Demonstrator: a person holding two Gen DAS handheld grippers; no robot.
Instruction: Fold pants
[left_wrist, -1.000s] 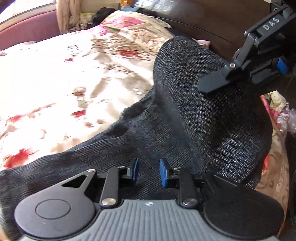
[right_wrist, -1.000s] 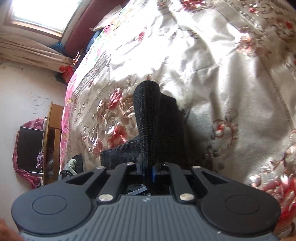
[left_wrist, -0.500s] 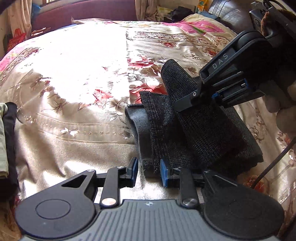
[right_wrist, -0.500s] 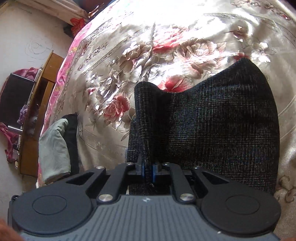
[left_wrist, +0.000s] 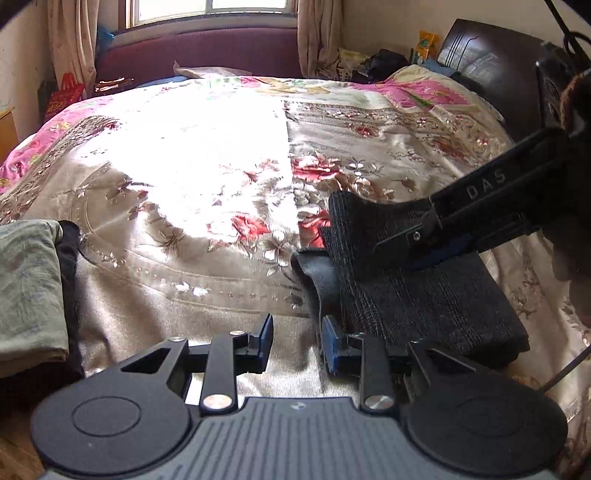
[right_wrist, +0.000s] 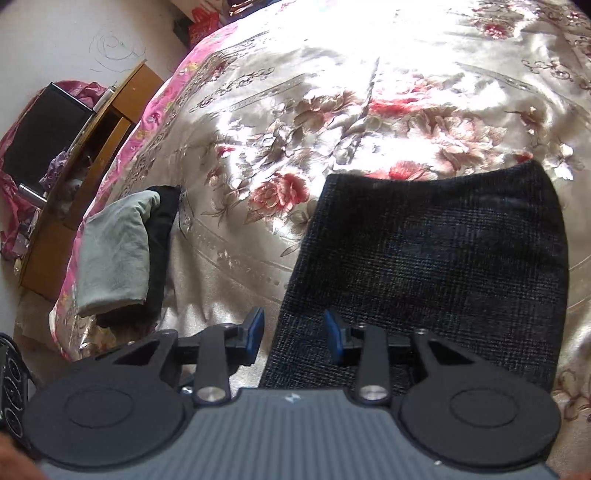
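Fingers (left_wrist: 265, 341) of both grippers: spread wide, holding nothing. Folded dark grey woven pants (right_wrist: 436, 266): flat on floral satin bedspread (right_wrist: 332, 92), beneath right gripper (right_wrist: 293, 338); left gripper (left_wrist: 297, 341) beside them.

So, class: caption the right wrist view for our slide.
Right gripper open above folded dark pants on a floral bedspread.
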